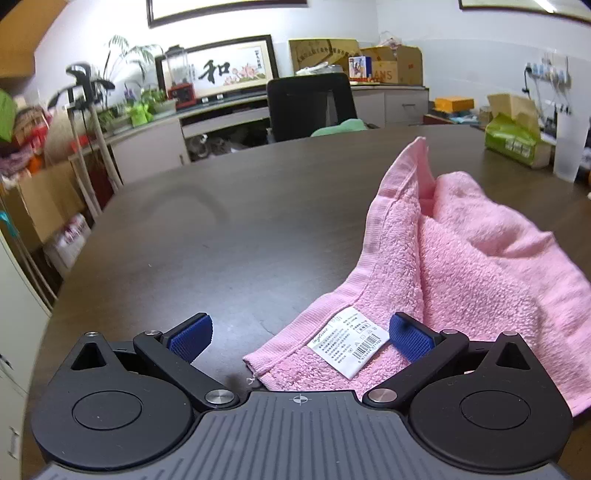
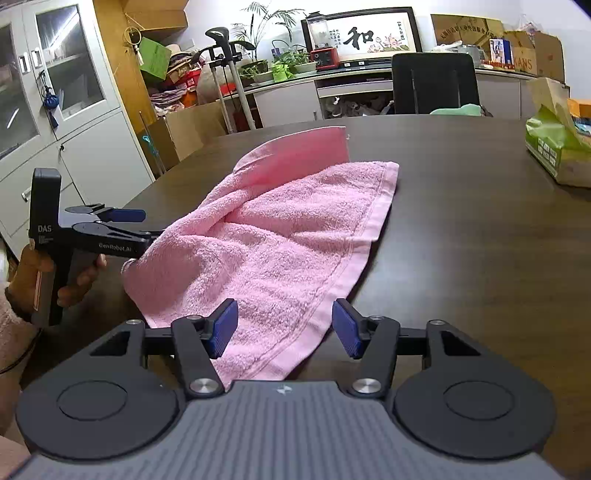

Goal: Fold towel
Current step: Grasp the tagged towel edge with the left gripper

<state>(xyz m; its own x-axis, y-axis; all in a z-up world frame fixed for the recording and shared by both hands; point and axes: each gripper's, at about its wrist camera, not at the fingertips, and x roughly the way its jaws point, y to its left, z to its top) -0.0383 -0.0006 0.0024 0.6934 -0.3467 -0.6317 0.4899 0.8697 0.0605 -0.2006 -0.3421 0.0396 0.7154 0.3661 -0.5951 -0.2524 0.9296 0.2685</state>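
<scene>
The pink towel [image 2: 280, 240] lies rumpled on the dark table [image 2: 461, 221], and both the left gripper [image 1: 301, 338] and right gripper [image 2: 284, 328] gape wide astride its six-o'clock corners, seemingly poised to pinch them.

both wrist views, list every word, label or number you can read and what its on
"和": framed calligraphy picture on the back counter.
"DAS": upright body of the left gripper, seen from the right wrist.
"GenRobot.AI": that gripper's side arm.
"ANS": cardboard box on the counter, start hidden.
White care label on the pink towel: print and barcode too small to read.
Green tissue pack: print blurred.
</scene>
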